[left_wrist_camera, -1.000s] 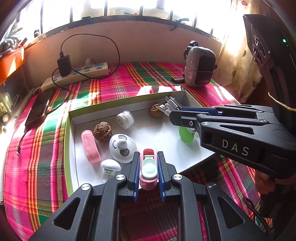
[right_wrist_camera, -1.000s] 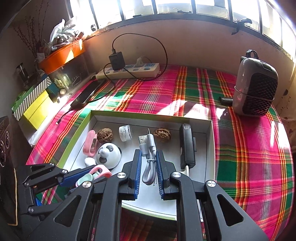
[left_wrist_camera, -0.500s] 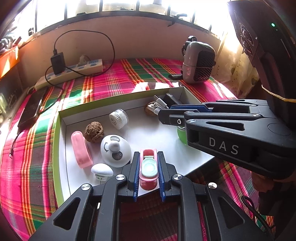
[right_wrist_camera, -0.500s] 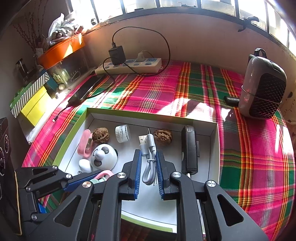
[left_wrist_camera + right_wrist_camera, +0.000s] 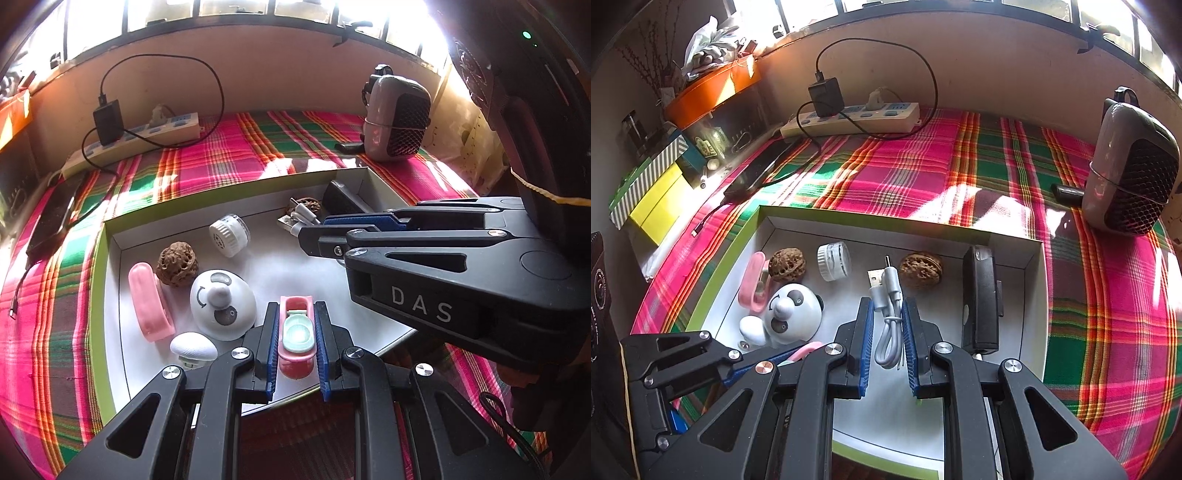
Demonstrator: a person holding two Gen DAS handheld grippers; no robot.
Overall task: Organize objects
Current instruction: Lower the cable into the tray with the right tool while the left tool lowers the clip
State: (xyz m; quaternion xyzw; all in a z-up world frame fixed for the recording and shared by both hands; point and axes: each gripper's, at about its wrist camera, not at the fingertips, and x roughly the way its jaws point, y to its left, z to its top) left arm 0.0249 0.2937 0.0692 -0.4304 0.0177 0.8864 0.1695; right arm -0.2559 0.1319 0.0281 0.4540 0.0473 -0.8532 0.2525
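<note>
In the left wrist view we start at the far left with the plaid cloth (image 5: 44, 332), then the white tray (image 5: 110, 295) with its green rim. Along the tray's left side lies a pink clip (image 5: 149, 301), touching a brown carved nut (image 5: 177, 263). Just right of those sits a panda-faced dome (image 5: 221, 306), with a small white mushroom-shaped piece (image 5: 192, 347) below it. At bottom centre our left gripper (image 5: 295, 347) is clamped tight on a pink-and-mint clip (image 5: 296, 334), held over the tray's near edge. A white ribbed cap (image 5: 229, 233) lies above centre. At right, our right gripper (image 5: 314, 230) reaches in, pinching a white USB cable (image 5: 295, 218).

In the right wrist view the cable (image 5: 888, 321) is a folded loop squeezed between the blue pads (image 5: 867, 343), plugs pointing to the upper frame. Right of the plugs rests a second nut (image 5: 921, 271), then a black rectangular device (image 5: 980, 295) along the tray's right wall; we cannot quite tell what it is. A grey mesh-fronted heater (image 5: 1126, 166) stands at the far right on the cloth.
</note>
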